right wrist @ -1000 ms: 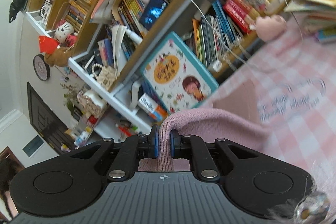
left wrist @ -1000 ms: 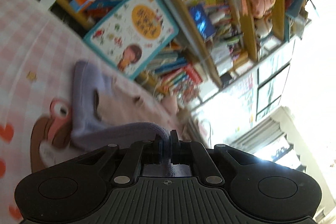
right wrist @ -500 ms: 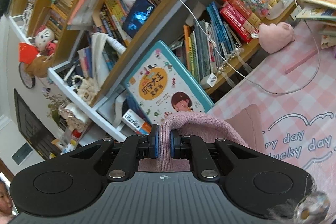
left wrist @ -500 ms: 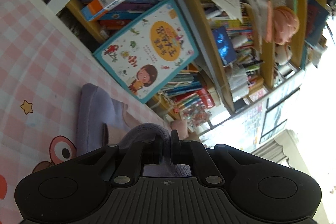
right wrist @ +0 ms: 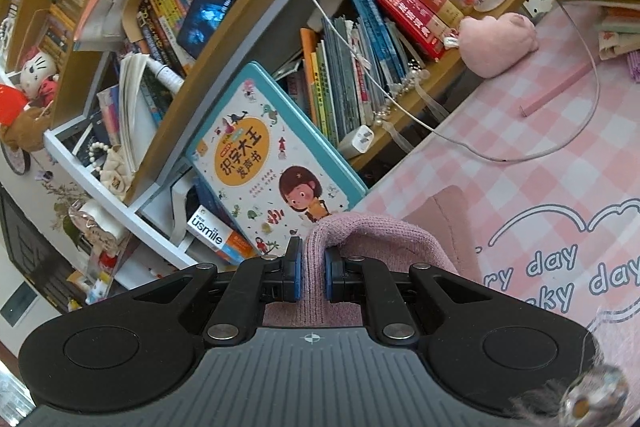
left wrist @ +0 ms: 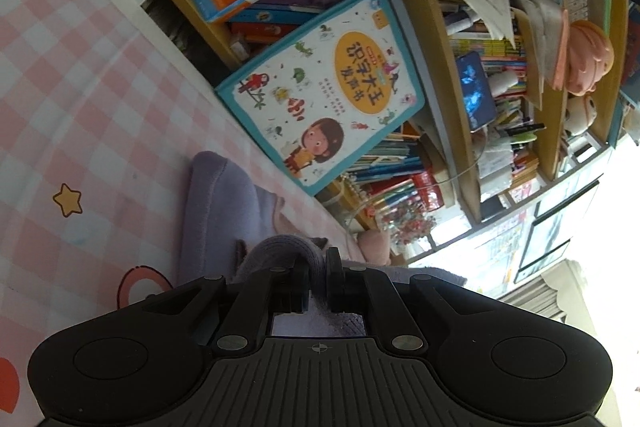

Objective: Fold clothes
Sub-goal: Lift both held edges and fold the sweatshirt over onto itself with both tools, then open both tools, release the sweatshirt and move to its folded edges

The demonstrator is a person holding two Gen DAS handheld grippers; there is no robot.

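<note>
**Both tools clamped on one knit garment above the bench**

While both tools hold fabric, the garment is only partly in contact with the bench. The left tool [left wrist: 318,277] is pressed together on a ribbed fold of the knit garment [left wrist: 216,203], which reads lavender in that view; the cloth trails away from the tool and lies on the pink checked bench cover [left wrist: 80,87], near the picture book [left wrist: 320,87] leaning against the bookshelf [left wrist: 416,7]. The right tool [right wrist: 313,277] likewise pinches a ribbed edge of the same garment [right wrist: 384,235], pink in its view, with the rest draping down to the bench on the right. How many folds the garment already carries cannot be told from these views.

Risks noted:
- Each grip takes only a narrow ridge of thick knit; a pull by either hand could draw the cloth out of the jaws.
- Uneven travel of the two tools would skew the fold line.
- The white charging cable [right wrist: 540,151] lies on the bench to the far right; dragged cloth could catch it.
- The leaning book stands close behind; a swung hem could tip it.
</note>
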